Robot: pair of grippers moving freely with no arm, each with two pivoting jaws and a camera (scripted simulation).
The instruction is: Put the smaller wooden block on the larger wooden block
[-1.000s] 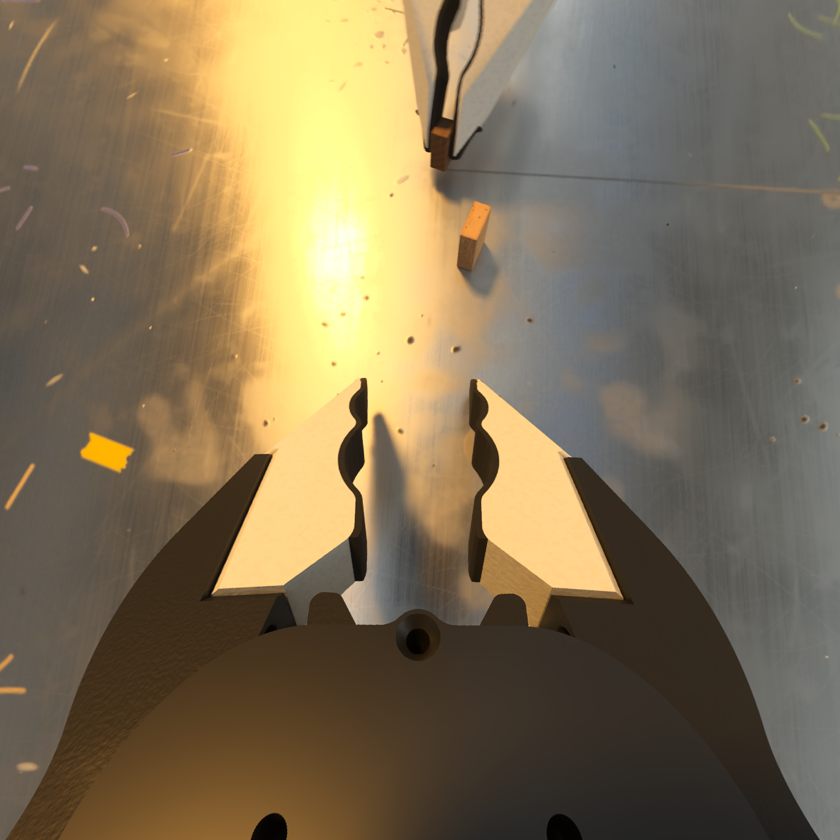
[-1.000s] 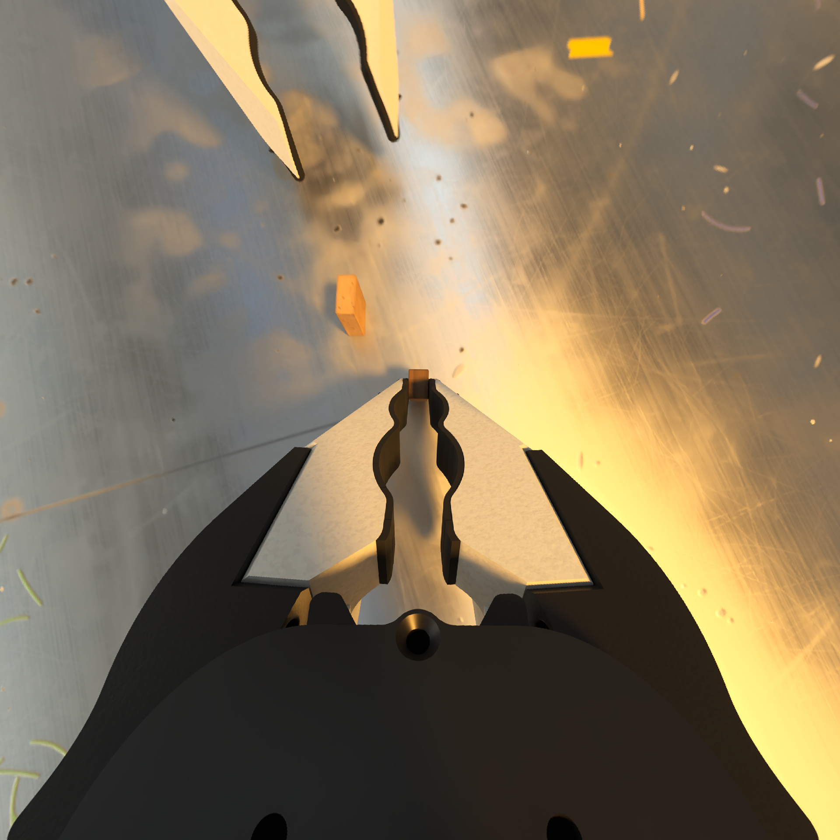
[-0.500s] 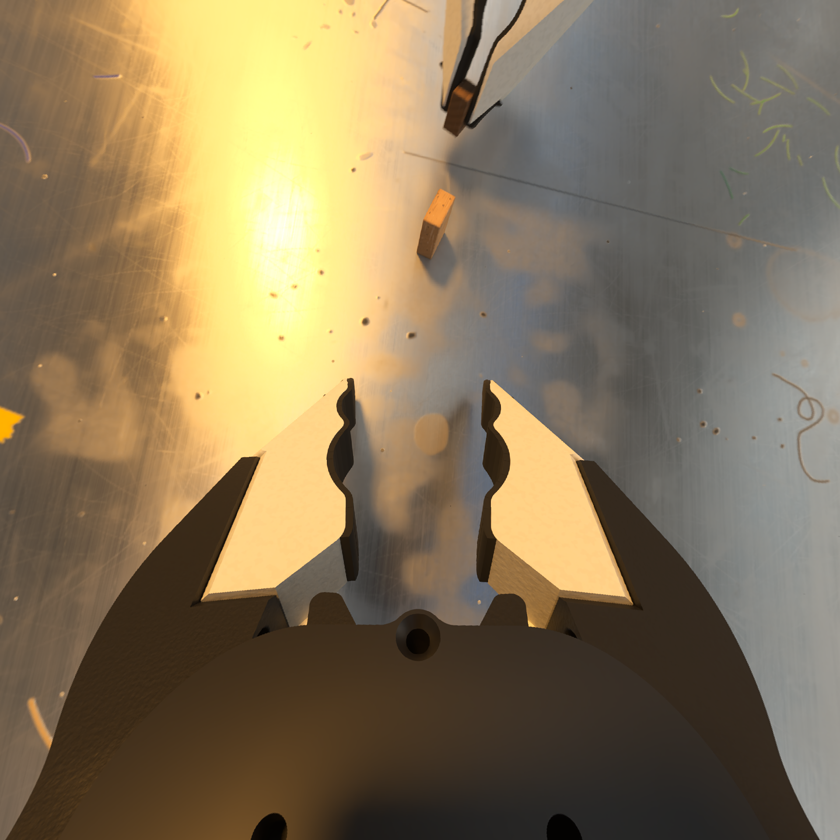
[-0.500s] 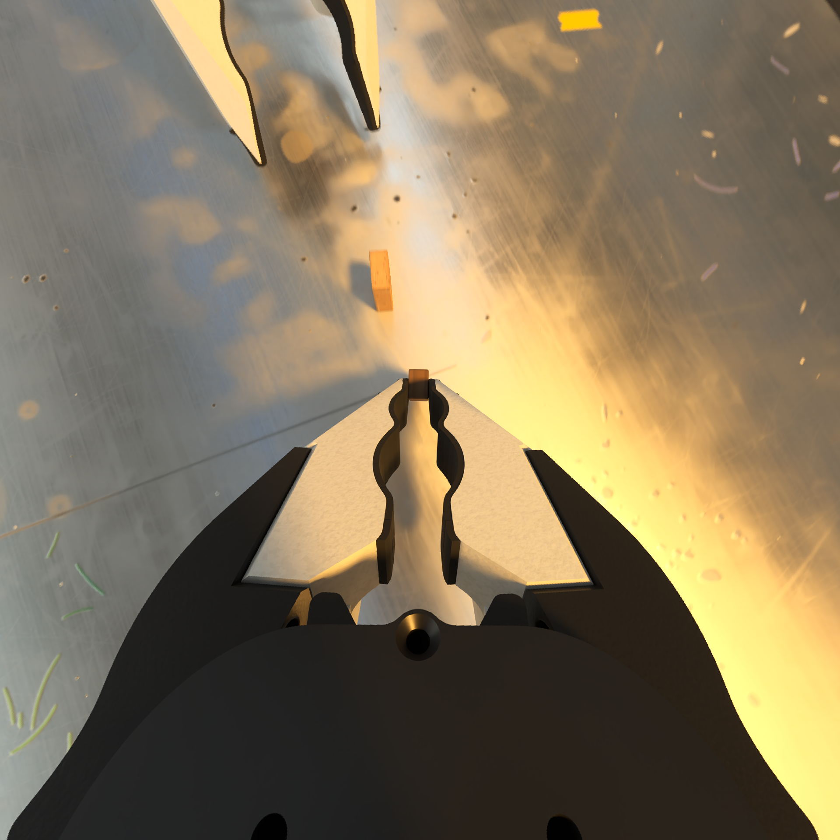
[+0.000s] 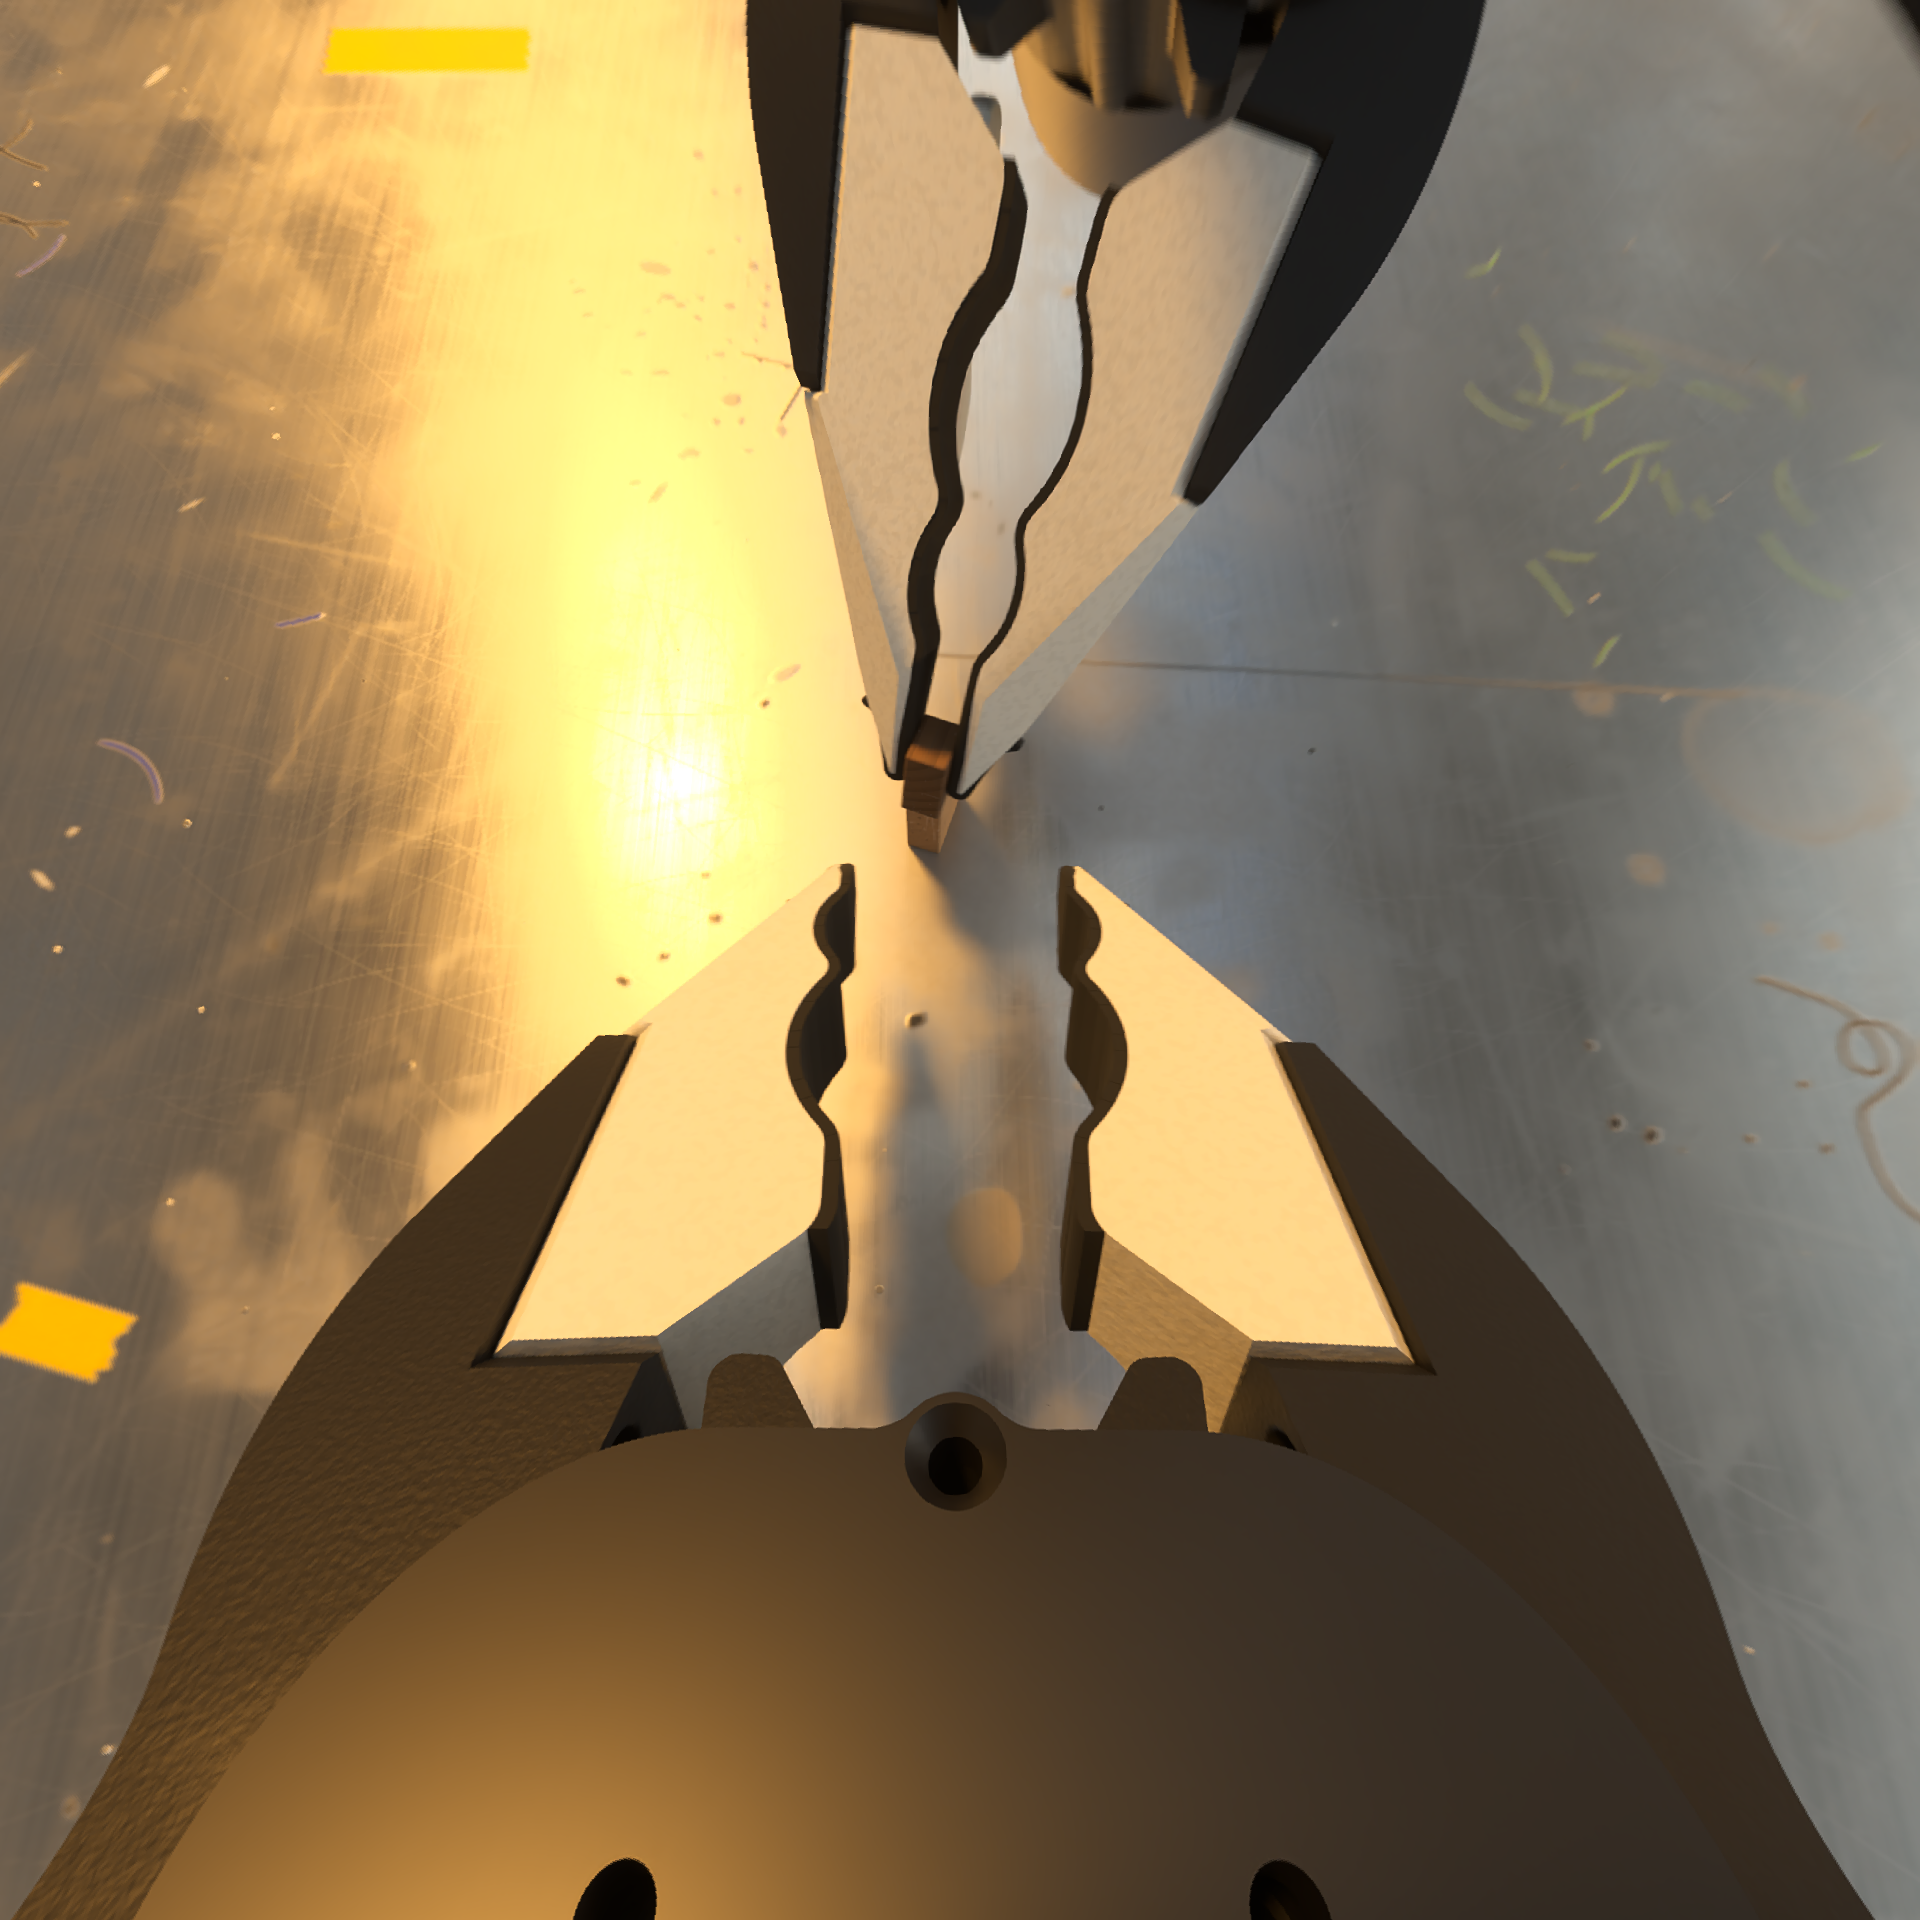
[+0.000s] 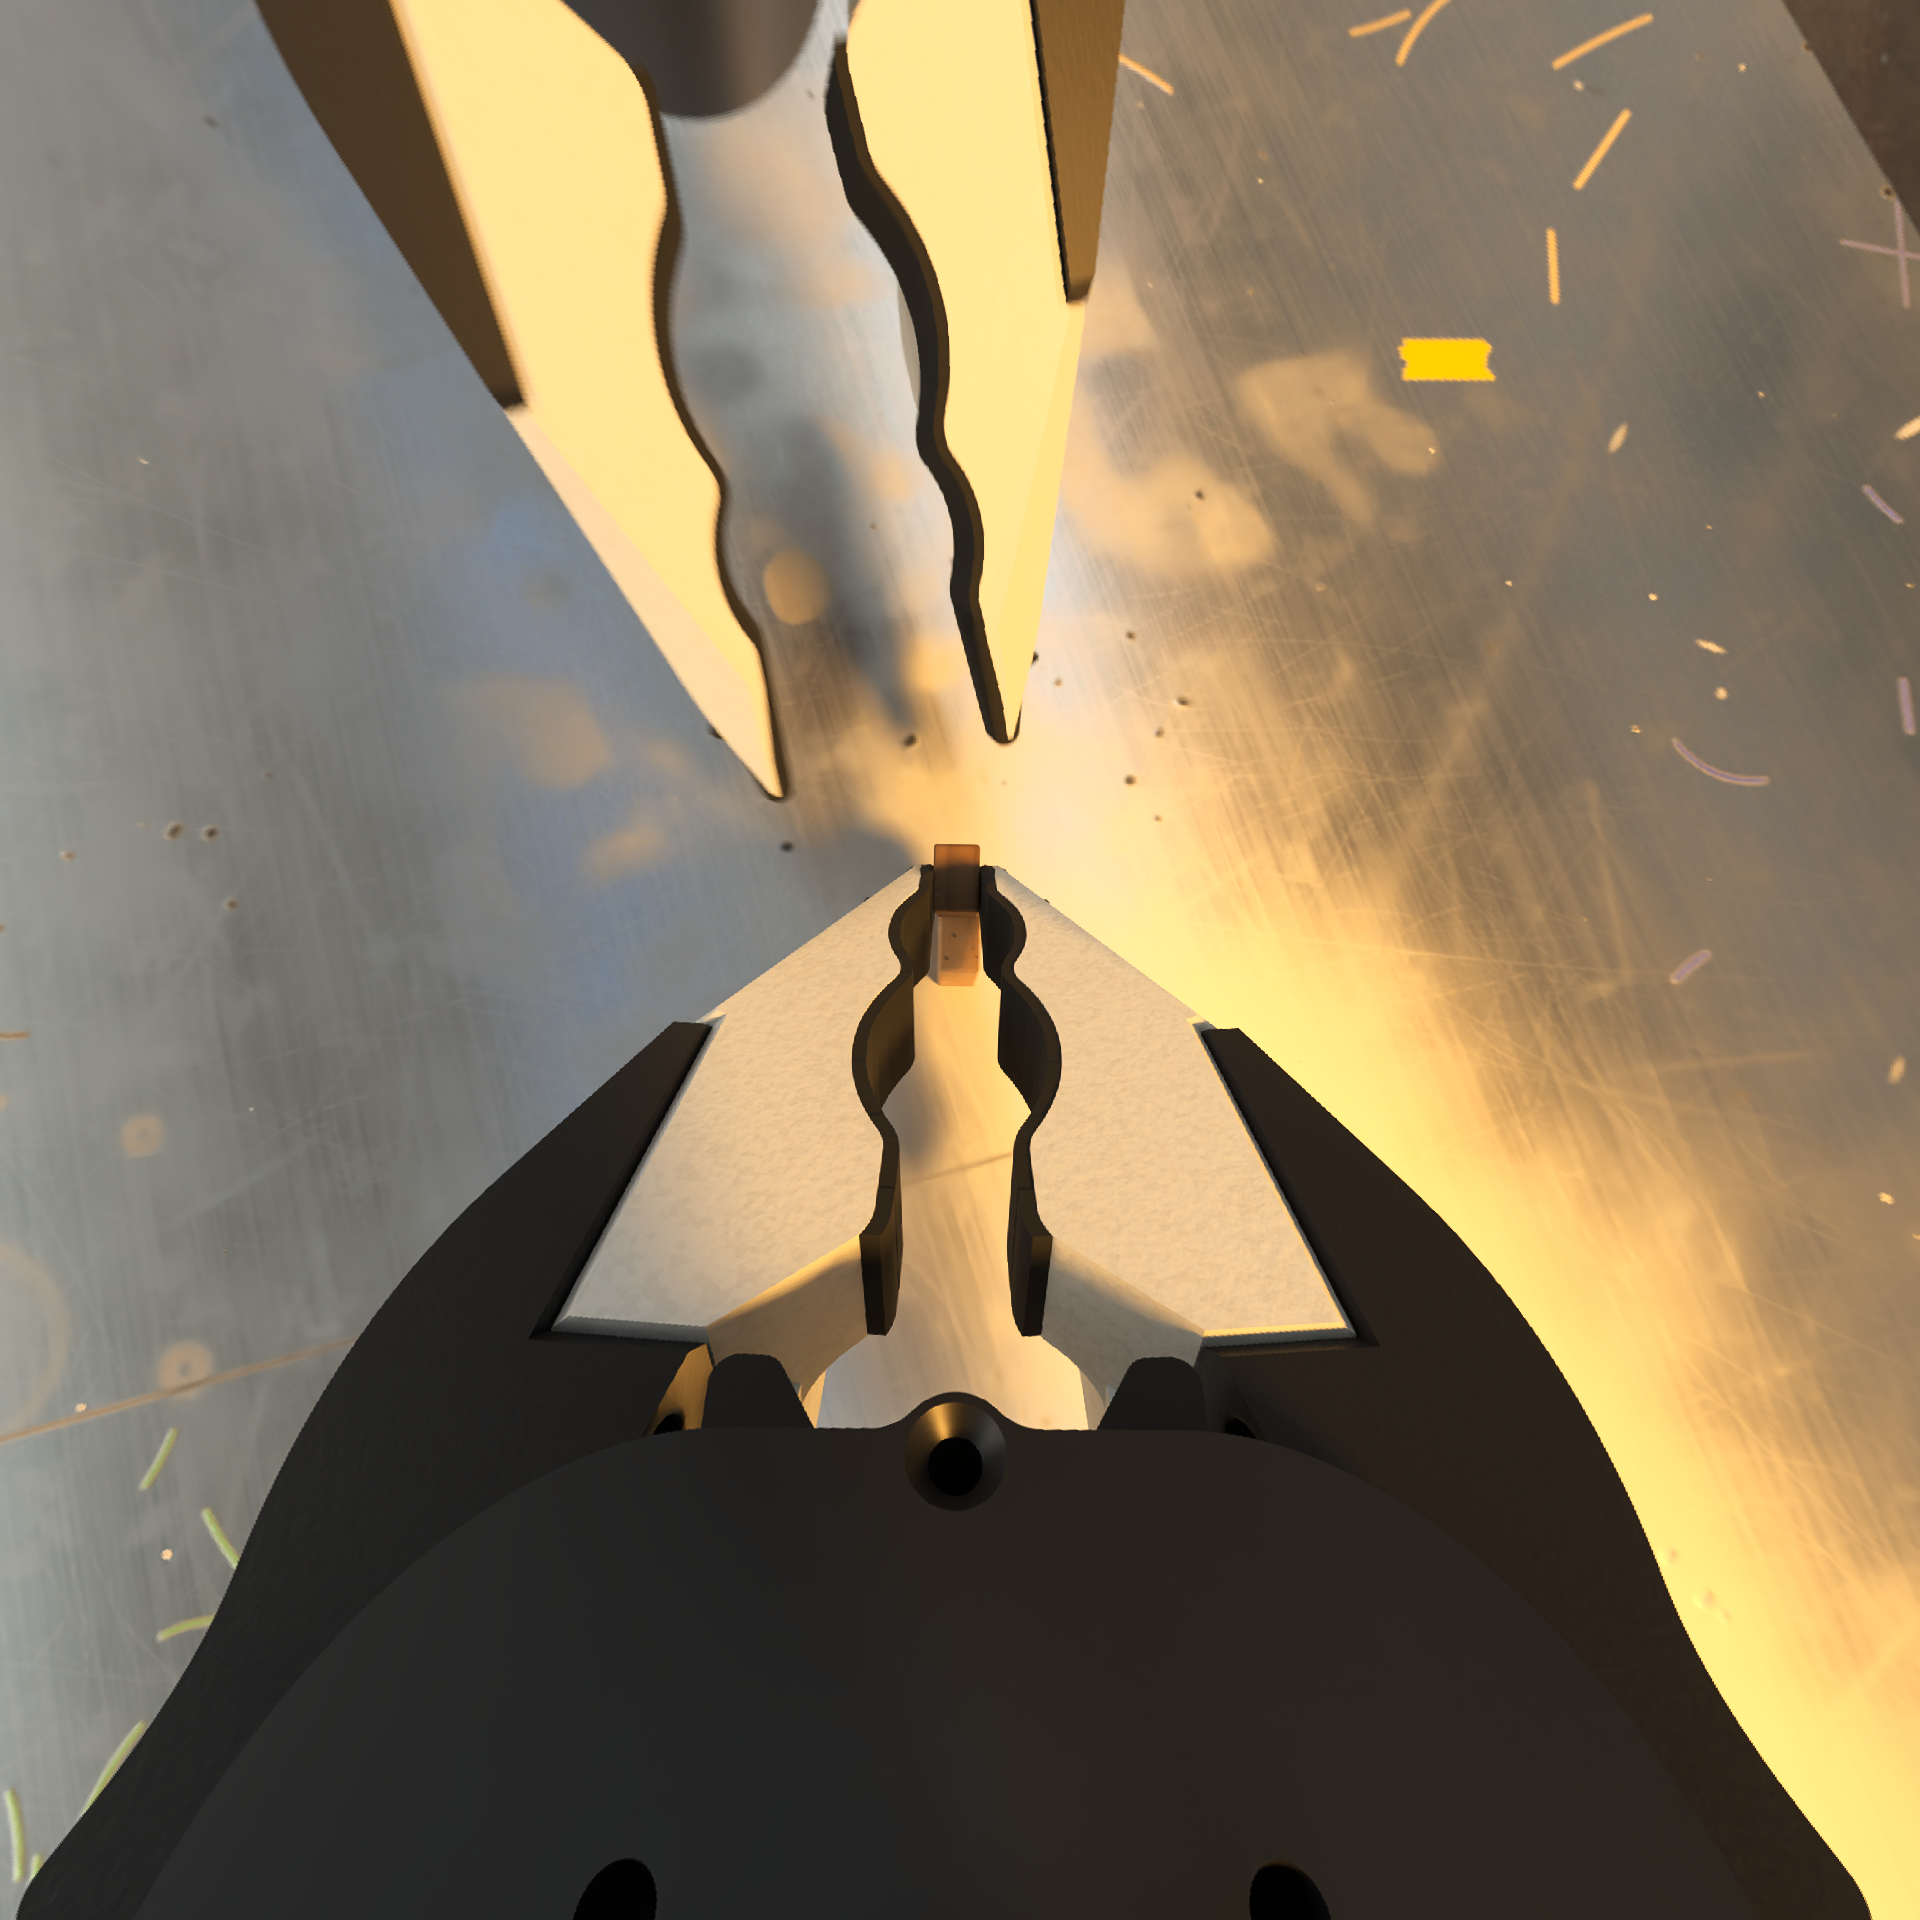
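Note:
My right gripper [image 6: 956,871] is shut on the smaller wooden block [image 6: 956,858], pinched at the fingertips. The larger, paler wooden block [image 6: 956,948] shows through the gap between the fingers, directly under the tips. In the left wrist view the right gripper [image 5: 930,779] points down from the top and holds the smaller block [image 5: 928,762] right over the larger block [image 5: 928,828]; the two look to be touching. My left gripper [image 5: 958,873] is open and empty, its tips just short of the blocks. It also shows in the right wrist view [image 6: 888,764].
The blocks rest on a scratched metal table [image 5: 1558,935] with a strong yellow glare. Yellow tape pieces lie at the far left [image 5: 426,50] and near left [image 5: 62,1332]; one also shows in the right wrist view [image 6: 1446,360]. Green shavings [image 5: 1621,468] are scattered about.
The right gripper has carried the smaller block over to the larger block and down onto it. The left gripper has moved in close, still open.

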